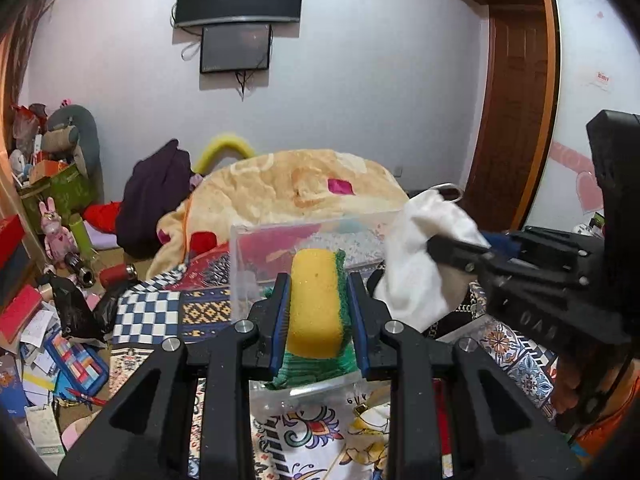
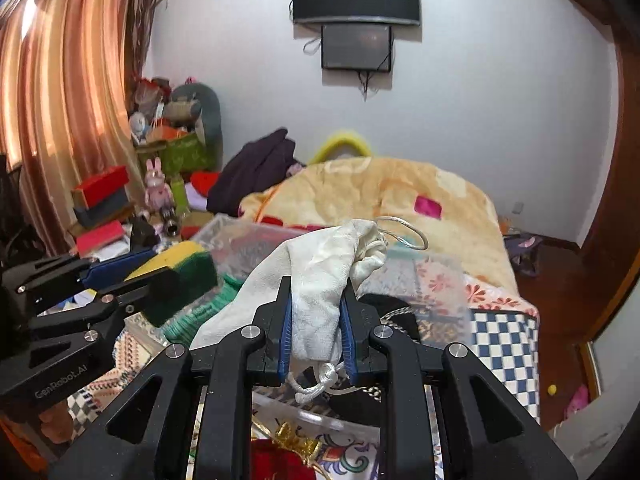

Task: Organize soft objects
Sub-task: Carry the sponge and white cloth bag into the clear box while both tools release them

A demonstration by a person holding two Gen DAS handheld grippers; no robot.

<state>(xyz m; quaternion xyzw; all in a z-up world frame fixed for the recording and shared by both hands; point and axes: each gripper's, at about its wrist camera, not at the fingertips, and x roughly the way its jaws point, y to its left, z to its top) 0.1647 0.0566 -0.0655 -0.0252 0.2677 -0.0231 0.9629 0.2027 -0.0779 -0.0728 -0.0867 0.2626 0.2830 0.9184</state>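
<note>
1. Left wrist view: the bed (image 1: 208,304), patchwork-covered with a yellow blanket (image 1: 280,188) heaped behind, serves as the work surface; clutter fills the floor beside it
2. A clear plastic bin (image 1: 256,248) sits on the bed, likely the destination
3. The right gripper (image 2: 316,320) is clenched on a white drawstring pouch (image 2: 320,264), lifted near the bin
4. The left gripper (image 1: 320,312) clamps a yellow-green sponge (image 1: 316,296) just before the bin
</note>
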